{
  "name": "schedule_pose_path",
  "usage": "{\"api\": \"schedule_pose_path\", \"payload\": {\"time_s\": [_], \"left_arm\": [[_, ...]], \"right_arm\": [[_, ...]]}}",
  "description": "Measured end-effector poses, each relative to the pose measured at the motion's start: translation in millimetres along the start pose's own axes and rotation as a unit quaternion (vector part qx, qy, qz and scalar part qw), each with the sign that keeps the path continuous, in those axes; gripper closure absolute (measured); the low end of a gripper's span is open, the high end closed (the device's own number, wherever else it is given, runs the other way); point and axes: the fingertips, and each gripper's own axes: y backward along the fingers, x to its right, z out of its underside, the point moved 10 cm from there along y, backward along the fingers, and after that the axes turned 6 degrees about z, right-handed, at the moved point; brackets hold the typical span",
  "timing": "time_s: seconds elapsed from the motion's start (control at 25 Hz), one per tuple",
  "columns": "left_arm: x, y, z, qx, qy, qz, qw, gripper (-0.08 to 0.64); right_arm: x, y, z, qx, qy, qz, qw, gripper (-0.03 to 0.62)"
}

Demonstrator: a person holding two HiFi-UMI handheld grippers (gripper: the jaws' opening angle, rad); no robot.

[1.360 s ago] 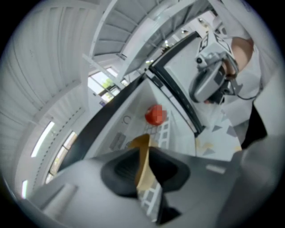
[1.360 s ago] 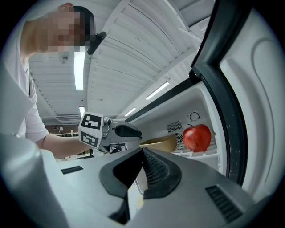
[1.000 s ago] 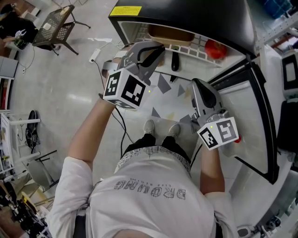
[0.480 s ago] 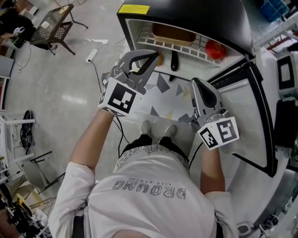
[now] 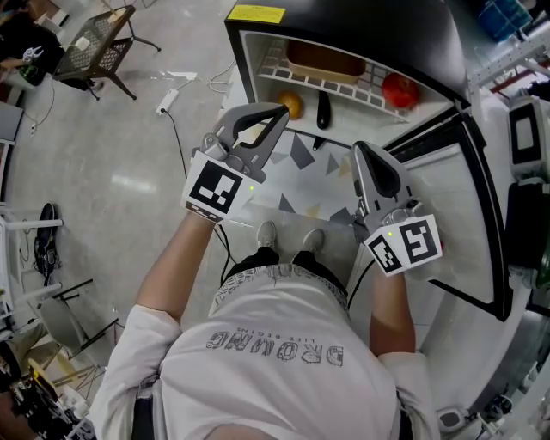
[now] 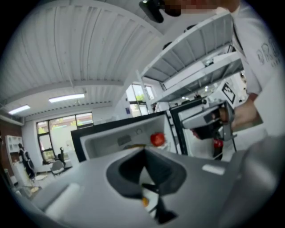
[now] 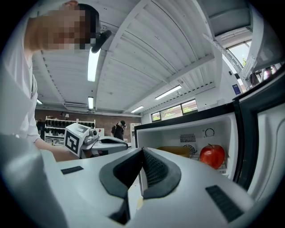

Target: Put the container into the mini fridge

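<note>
The black mini fridge (image 5: 344, 21) stands open in front of me. A tan container (image 5: 325, 62) lies on its white wire shelf, with an orange (image 5: 291, 103), a black object (image 5: 322, 111) and a red apple (image 5: 400, 89) beside it. My left gripper (image 5: 280, 110) hangs just before the shelf's left end, shut and empty. My right gripper (image 5: 366, 149) is lower and to the right, also shut with nothing in it. The right gripper view shows the container (image 7: 175, 151) and apple (image 7: 212, 156) inside the fridge. The left gripper view shows the apple (image 6: 157, 139) past the closed jaws (image 6: 144, 151).
The fridge door (image 5: 464, 223) is swung open at the right, close to my right gripper. A power strip (image 5: 168, 103) with its cable lies on the floor at the left. A wire chair (image 5: 103, 47) stands far left. The person's shoes (image 5: 292, 236) are below the grippers.
My left gripper has drawn back from the shelf toward the person, uncovering the orange and the shelf's left end. The right gripper has stayed in place.
</note>
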Motion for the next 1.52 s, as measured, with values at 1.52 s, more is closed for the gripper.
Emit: {"api": "schedule_pose_path", "payload": {"time_s": [1.52], "left_arm": [[12,-5,35,-0.003,0.087,0.014,0.9961,0.554]], "right_arm": [[6,-12,10,-0.012,-0.005,-0.001,1.000,0.595]]}}
